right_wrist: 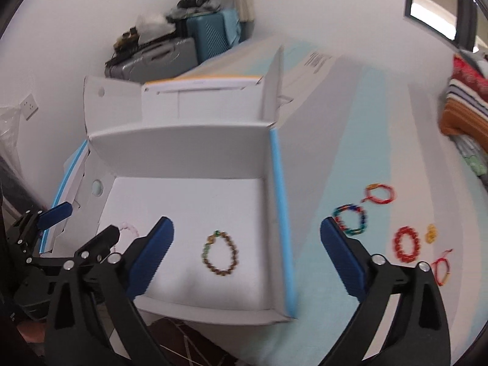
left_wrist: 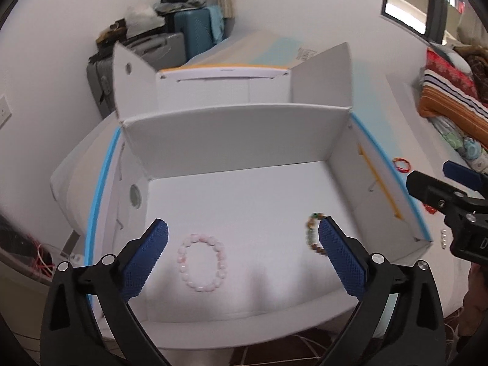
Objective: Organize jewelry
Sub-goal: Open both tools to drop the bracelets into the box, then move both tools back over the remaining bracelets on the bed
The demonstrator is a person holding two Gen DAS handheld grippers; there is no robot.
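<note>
An open white box (left_wrist: 231,131) (right_wrist: 180,149) holds a pink bead bracelet (left_wrist: 202,267) and a brown and green bead bracelet (right_wrist: 220,254), partly hidden behind my finger in the left wrist view (left_wrist: 311,231). My left gripper (left_wrist: 243,259) is open and empty above the box floor; it also shows at the left of the right wrist view (right_wrist: 87,225). My right gripper (right_wrist: 246,259) is open and empty, straddling the box's right wall. On the table right of the box lie a multicoloured bracelet (right_wrist: 350,219), a red bead bracelet (right_wrist: 405,244), red string bracelets (right_wrist: 380,194) (right_wrist: 441,270) and a small yellow piece (right_wrist: 431,233).
The box stands on a white and pale blue table (right_wrist: 360,140). Suitcases (left_wrist: 170,45) stand against the far wall. Folded striped bedding (left_wrist: 448,97) lies at the right. Cables (left_wrist: 39,262) lie at the lower left.
</note>
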